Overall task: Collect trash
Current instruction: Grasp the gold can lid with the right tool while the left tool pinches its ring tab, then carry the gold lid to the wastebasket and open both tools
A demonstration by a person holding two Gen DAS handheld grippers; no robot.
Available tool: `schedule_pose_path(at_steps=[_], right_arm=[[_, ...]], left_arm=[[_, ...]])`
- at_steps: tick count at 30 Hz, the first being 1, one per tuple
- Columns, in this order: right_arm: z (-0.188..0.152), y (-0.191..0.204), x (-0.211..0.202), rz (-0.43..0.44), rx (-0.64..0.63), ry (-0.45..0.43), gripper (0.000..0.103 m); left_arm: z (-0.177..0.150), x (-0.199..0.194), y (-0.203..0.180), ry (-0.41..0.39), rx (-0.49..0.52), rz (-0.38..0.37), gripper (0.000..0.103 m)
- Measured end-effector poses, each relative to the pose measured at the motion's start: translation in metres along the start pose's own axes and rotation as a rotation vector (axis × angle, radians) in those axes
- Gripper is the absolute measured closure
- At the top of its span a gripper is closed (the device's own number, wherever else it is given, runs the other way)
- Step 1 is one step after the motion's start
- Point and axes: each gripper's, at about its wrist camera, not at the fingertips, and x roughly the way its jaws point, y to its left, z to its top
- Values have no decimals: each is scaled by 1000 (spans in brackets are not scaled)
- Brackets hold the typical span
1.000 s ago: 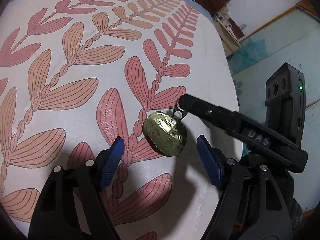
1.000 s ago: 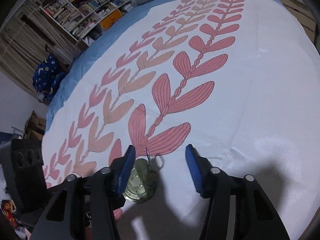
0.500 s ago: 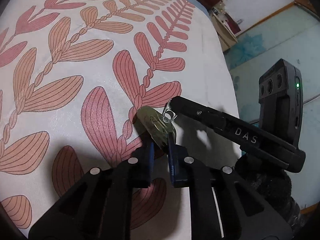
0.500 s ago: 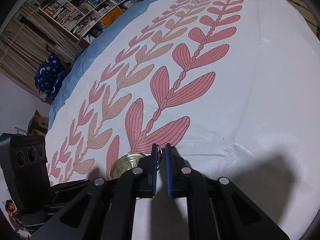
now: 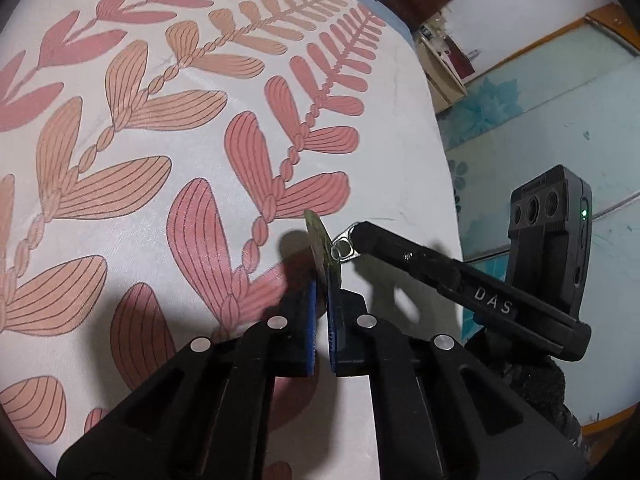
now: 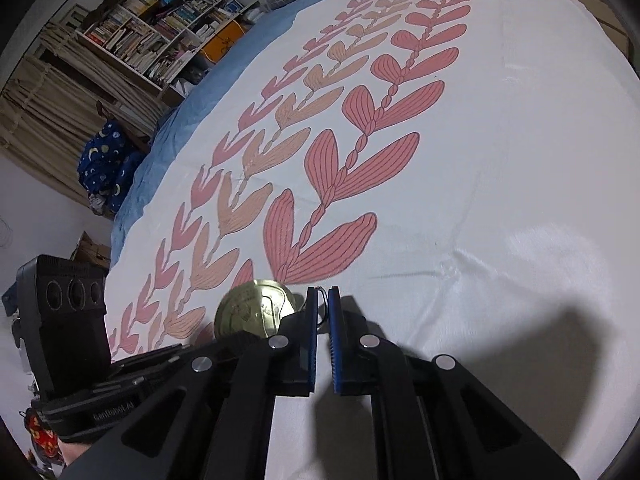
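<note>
And here's the can lid, a round gold-coloured metal disc, standing on edge between the blue pads of the left claw, pinched at its lower rim and rising just past the fingertips. From the left wrist it shows almost edge-on, a thin tilted sliver. Its silver pull tab sticks out to the side, and the tip of the right claw is closed right on that ring. From the right wrist the lid turns its broad face, glossy, with faint embossed marks, sitting just left of the right claw's tips, over the leaf-patterned bed
</note>
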Motion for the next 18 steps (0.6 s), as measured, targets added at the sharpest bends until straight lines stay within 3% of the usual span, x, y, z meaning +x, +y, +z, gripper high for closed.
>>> schedule_pose_path(at_steps=[10, 18], right_arm=[[-45, 2, -73, 29, 11, -50, 95], [-117, -16, -179, -8, 8, -92, 95]], left_arm=[[-35, -29, -51, -9, 97, 5, 100], [-108, -42, -132, 22, 210, -36, 100]])
